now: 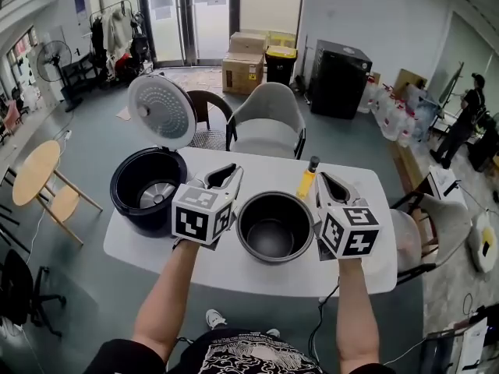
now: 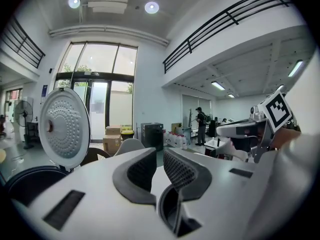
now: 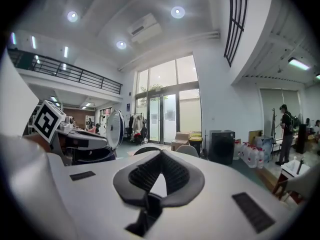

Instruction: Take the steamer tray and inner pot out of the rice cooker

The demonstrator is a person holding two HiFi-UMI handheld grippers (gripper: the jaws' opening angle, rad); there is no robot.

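Between the left gripper's point(image 2: 159, 155) pads I see only a thin, empty gap; the right gripper's point(image 3: 161, 156) tips meet on nothing. From the head view, both flank the inner pot point(image 1: 274, 226), which stands on the white table point(image 1: 234, 275) beside the open rice cooker point(image 1: 146, 184).

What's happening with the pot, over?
Left gripper slightly open, empty; right gripper shut, empty. Inner pot out, on table between them. Rice cooker lid up. Nothing in the way.
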